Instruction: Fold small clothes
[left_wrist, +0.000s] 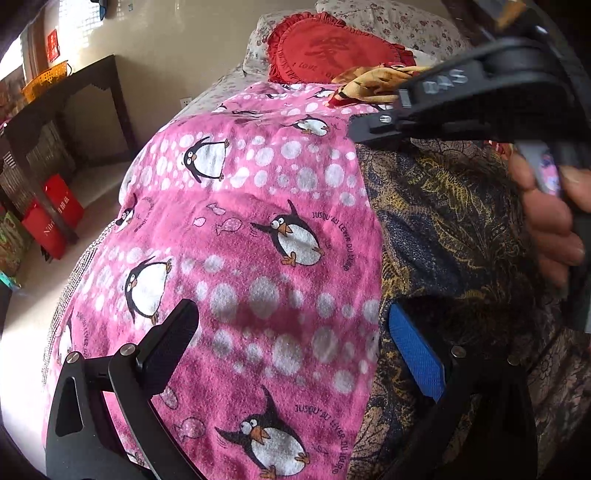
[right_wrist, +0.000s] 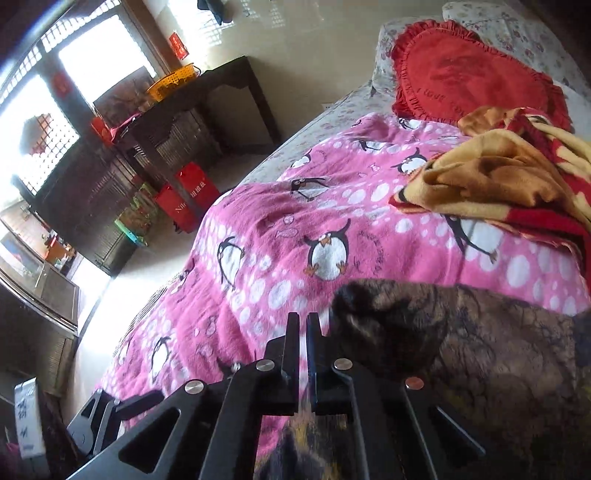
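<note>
A dark garment with a yellow and brown leaf print (left_wrist: 454, 229) lies on the pink penguin blanket (left_wrist: 236, 229), at the right of the left wrist view. My left gripper (left_wrist: 291, 339) is open, its fingers astride the garment's left edge, with the blue pad (left_wrist: 417, 350) over the cloth. My right gripper (right_wrist: 302, 325) is shut on an edge of the same garment (right_wrist: 491, 339); a strip of cloth runs between its fingers. It also shows in the left wrist view (left_wrist: 373, 129), held by a hand at the garment's far edge.
A red heart cushion (right_wrist: 469, 74) and a floral pillow (right_wrist: 517, 26) lie at the bed's head. A crumpled yellow and red cloth (right_wrist: 509, 173) lies on the blanket beyond the garment. A dark wooden table (right_wrist: 221, 85) and red bags (right_wrist: 184, 195) stand on the floor left of the bed.
</note>
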